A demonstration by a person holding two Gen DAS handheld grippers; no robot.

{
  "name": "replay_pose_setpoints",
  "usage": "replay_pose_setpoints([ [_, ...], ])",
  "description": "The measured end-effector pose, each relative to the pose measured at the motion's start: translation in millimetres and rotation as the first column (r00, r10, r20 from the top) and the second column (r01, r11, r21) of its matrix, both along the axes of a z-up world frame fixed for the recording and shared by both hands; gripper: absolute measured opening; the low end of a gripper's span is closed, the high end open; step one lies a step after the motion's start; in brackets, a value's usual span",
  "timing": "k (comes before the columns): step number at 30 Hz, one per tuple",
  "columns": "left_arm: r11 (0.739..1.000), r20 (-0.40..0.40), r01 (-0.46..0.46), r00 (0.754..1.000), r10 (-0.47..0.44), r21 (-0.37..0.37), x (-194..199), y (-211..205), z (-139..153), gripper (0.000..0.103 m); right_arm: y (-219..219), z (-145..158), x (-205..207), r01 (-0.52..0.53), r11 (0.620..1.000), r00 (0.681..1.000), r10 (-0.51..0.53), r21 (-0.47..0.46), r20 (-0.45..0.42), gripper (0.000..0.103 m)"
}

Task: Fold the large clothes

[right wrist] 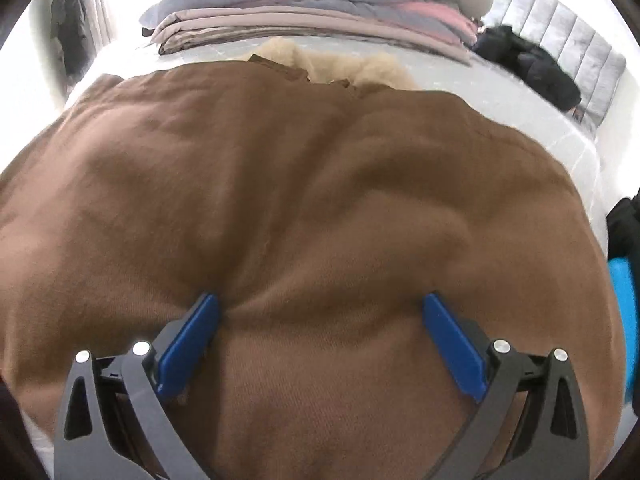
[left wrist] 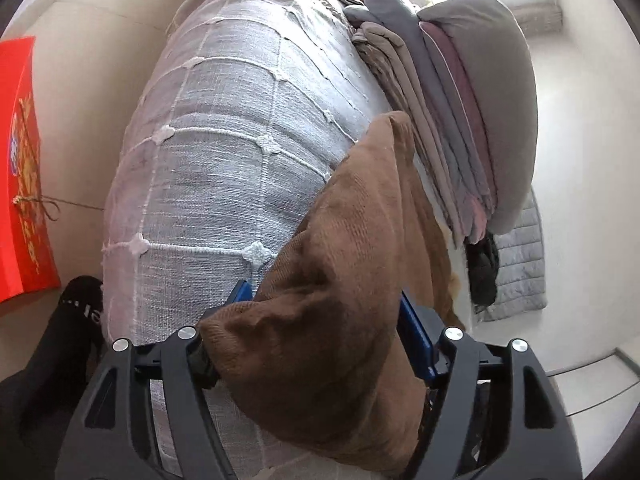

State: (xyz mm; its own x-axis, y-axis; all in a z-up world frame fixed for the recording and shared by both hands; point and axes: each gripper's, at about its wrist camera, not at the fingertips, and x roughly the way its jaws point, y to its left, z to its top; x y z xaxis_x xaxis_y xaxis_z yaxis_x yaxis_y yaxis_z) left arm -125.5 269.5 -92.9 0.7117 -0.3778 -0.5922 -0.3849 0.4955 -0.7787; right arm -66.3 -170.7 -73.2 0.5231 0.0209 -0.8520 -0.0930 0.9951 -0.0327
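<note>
A large brown garment (right wrist: pixel 304 184) with a beige fleece collar (right wrist: pixel 352 68) lies spread on the bed. My right gripper (right wrist: pixel 320 312) is open, its blue fingers (right wrist: pixel 452 344) pressed down on the brown cloth with fabric bulging between them. In the left wrist view, a thick bunch of the same brown garment (left wrist: pixel 340 260) fills the space between the wide-apart blue fingers (left wrist: pixel 416 336) of my left gripper (left wrist: pixel 324 300). The cloth hides the left finger almost fully, so any grip is unclear.
A grey-white checked bedspread (left wrist: pixel 216 152) covers the bed. A stack of folded bedding (left wrist: pixel 460 100) sits at the far side, also in the right wrist view (right wrist: pixel 312 8). A black garment (right wrist: pixel 528 68) lies by a quilted headboard (right wrist: pixel 560 40). A red bag (left wrist: pixel 20 168) is on the left.
</note>
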Motion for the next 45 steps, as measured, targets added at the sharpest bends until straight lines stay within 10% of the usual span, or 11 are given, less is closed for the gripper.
replay_pose_setpoints([
  [4,1.000,0.022,-0.010,1.000,0.010,-0.021,-5.6,6.7,-3.5,0.057,-10.3,32.1,-37.1,0.050,0.998,0.988,-0.055,0.034,0.145,0.097],
  [6,1.000,0.031,-0.005,0.999,0.006,-0.018,-5.4,6.8,-3.0,0.052,-6.1,-0.3,-23.8,0.048,0.998,0.999,-0.048,-0.044,0.004,0.098],
  [11,1.000,0.082,0.007,0.997,-0.008,0.018,-4.8,1.9,6.3,0.039,-7.2,11.8,-27.3,0.048,0.999,0.999,-0.048,-0.003,0.007,0.097],
  [14,1.000,0.086,0.006,0.996,-0.008,0.021,-5.4,2.2,6.6,0.037,-10.3,33.8,-40.6,0.082,0.996,0.989,-0.084,0.021,0.123,0.097],
  [20,0.999,0.136,0.002,0.991,-0.008,0.041,-7.1,-2.8,17.1,0.032,-14.0,13.2,-30.5,0.082,0.996,0.997,-0.082,0.018,-0.004,0.097],
  [23,0.999,0.140,-0.004,0.990,-0.002,0.044,-7.8,-4.1,18.6,0.032,-27.4,39.9,-41.7,0.123,0.991,0.984,-0.128,0.050,0.127,0.097],
  [26,0.999,0.128,-0.003,0.992,-0.003,0.050,-6.2,-5.3,18.7,0.032,-22.5,9.3,-23.1,0.104,0.994,0.994,-0.104,-0.015,-0.022,0.098],
  [35,1.000,0.087,-0.017,0.996,0.015,0.012,-8.0,-0.2,6.8,0.033,-16.3,9.6,-34.7,0.110,0.994,0.994,-0.110,-0.022,0.004,0.098],
  [45,0.966,0.347,0.078,0.924,-0.163,0.245,7.3,-89.0,125.2,0.024,-18.2,1.9,-15.2,0.097,0.993,0.994,-0.100,-0.067,-0.042,0.098],
])
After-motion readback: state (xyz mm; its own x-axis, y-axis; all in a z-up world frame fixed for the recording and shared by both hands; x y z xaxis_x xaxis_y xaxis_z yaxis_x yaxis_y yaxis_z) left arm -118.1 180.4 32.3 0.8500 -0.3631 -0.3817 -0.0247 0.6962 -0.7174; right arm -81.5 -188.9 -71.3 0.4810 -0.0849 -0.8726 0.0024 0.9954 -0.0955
